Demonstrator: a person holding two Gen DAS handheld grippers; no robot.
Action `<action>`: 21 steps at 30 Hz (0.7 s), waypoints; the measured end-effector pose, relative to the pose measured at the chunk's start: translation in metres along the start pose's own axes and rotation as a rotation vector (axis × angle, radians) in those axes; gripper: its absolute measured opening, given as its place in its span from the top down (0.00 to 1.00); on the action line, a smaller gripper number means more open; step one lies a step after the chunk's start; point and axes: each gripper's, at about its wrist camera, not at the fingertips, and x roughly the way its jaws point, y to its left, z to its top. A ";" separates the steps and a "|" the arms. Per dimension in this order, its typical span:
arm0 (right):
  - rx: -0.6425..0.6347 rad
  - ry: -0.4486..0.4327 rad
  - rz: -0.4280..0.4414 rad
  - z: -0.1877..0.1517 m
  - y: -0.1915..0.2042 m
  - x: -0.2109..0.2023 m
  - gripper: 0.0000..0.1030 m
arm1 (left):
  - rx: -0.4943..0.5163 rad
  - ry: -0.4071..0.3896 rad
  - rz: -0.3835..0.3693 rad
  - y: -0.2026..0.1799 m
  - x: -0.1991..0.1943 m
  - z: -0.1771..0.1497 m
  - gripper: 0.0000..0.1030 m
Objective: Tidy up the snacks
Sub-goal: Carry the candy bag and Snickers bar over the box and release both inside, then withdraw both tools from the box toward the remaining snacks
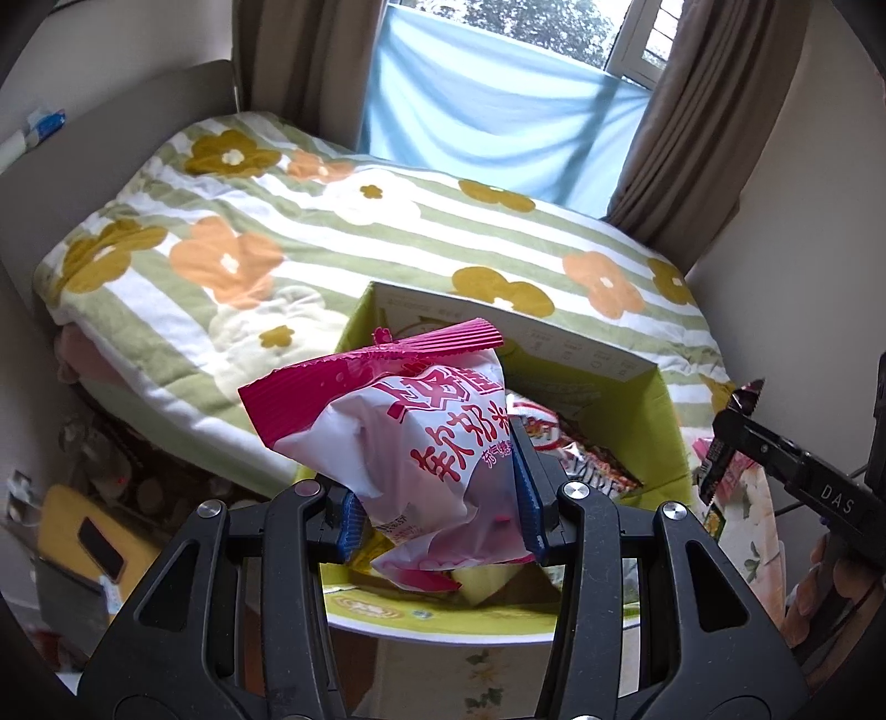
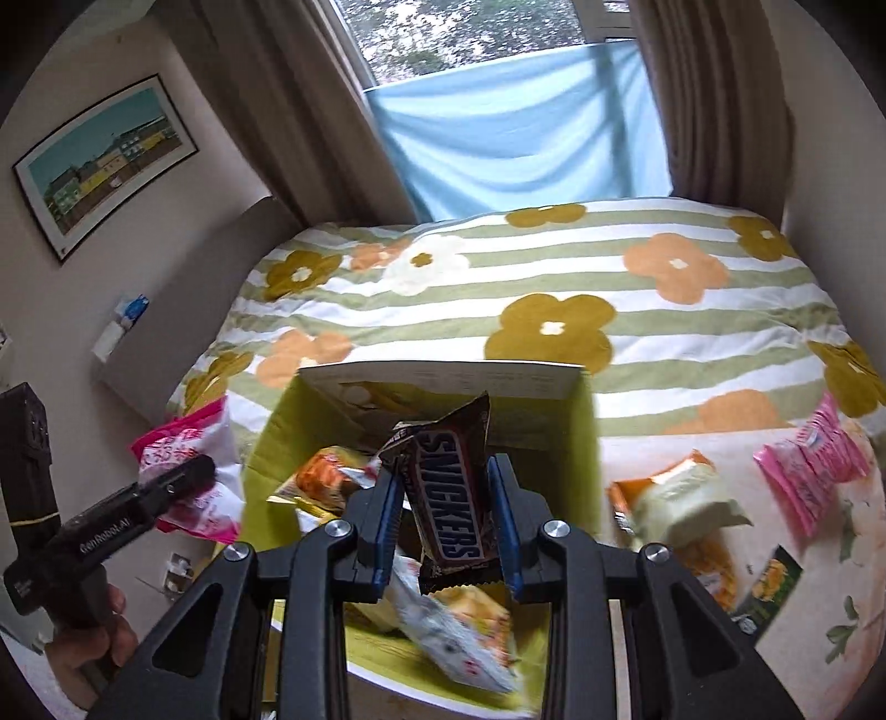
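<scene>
We hold a pink bag (image 1: pixel 421 443) tight in our left gripper (image 1: pixel 437 498), over the green box (image 1: pixel 659 421). Our right gripper (image 2: pixel 448 515) is clamped on a Snickers bar (image 2: pixel 451 493), and it hangs over the same box. More snacks (image 2: pixel 332 476) lie inside the box.

The box sits on a low tabletop with a flower cloth (image 2: pixel 830 581). On the cloth, to the right of the box, we see an orange pack (image 2: pixel 681 493) and, well apart from the box, a pink pack (image 2: pixel 819 465).

Behind the box is a bed (image 1: pixel 332 232). Its blanket has green and white stripes and big yellow, orange and white flowers. Past the bed is a window (image 2: pixel 470 33) with trees outside. A blue cloth (image 2: pixel 526 127) covers its lower part, and brown curtains (image 2: pixel 714 99) hang at both sides. A picture (image 2: pixel 105 160) of houses hangs on the left wall. A phone (image 1: pixel 99 545) lies on something yellow down on the left.
</scene>
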 end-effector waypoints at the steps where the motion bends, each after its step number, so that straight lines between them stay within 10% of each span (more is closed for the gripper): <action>1: -0.004 0.011 0.013 0.000 0.005 0.005 0.73 | -0.002 0.009 0.000 0.002 0.003 -0.001 0.61; 10: -0.039 0.125 0.083 -0.003 0.022 0.052 0.73 | 0.032 0.087 -0.072 -0.005 0.037 -0.021 0.60; 12: -0.026 0.141 0.090 -0.002 0.019 0.058 0.73 | 0.064 0.100 -0.071 -0.013 0.040 -0.023 0.38; 13: -0.016 0.150 0.087 -0.002 0.017 0.061 0.71 | 0.088 0.102 -0.044 -0.016 0.042 -0.024 0.06; 14: -0.011 0.159 0.079 -0.001 0.015 0.064 0.68 | 0.106 0.092 -0.020 -0.017 0.040 -0.025 0.01; 17: -0.009 0.135 0.053 -0.003 0.010 0.065 0.11 | 0.128 0.078 -0.039 -0.017 0.037 -0.027 0.01; 21: 0.016 0.126 0.048 -0.010 0.003 0.064 0.06 | 0.127 0.095 -0.002 -0.013 0.039 -0.029 0.01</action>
